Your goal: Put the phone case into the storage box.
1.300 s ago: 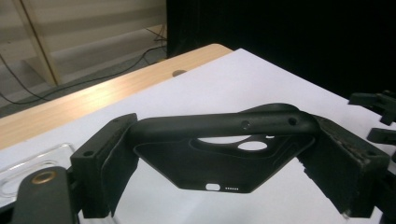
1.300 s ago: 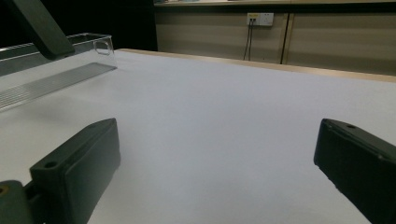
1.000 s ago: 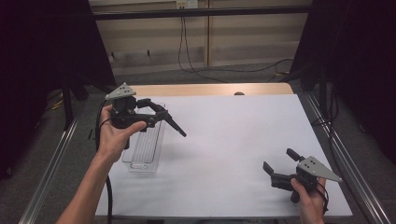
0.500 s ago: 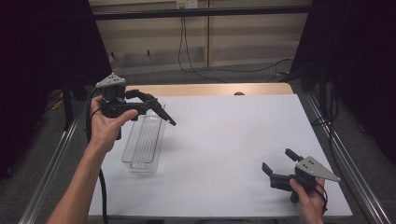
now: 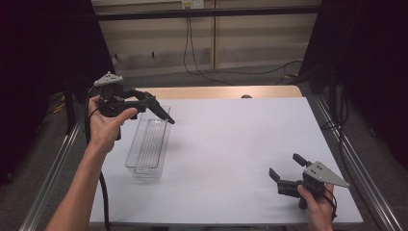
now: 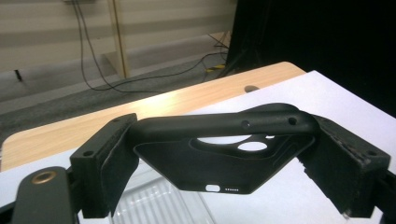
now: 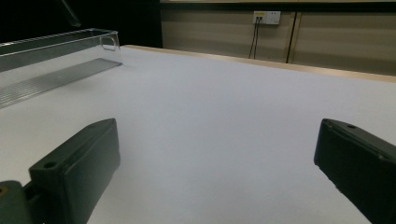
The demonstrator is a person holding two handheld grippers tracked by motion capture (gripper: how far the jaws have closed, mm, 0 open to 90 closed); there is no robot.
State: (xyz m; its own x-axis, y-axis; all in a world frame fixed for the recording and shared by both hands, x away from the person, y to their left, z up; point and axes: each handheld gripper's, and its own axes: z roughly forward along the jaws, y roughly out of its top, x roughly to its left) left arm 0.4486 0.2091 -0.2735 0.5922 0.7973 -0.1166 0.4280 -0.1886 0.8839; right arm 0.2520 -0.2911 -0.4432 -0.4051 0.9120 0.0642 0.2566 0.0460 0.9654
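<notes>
- Two grippers in play, and the left gripper (image 5: 155,107) is the one with cargo: its jaws are clamped on a black phone case (image 6: 224,156), held in the air over the far end of the clear tray (image 5: 144,163).
- Key relation: the tray lies just below and toward the near side of the case, its long axis running near-to-far along the left part of the white table (image 5: 231,159). A guess only: the case wants lowering and lining up with that axis before it can go in.
- Left hand (image 5: 108,126) is by far the nearer; the right gripper (image 5: 285,168) sits well apart at the near right corner, jaws spread wide, nothing between them.
- High view gives the layout, but the case reads there as a dark sliver.
- Left gripper view shows the case gripped across its width, camera cut-out and port slot visible, ribbed tray floor beneath.
- Right gripper view looks low across bare table to the tray's clear wall (image 7: 56,46) at far left.
</notes>
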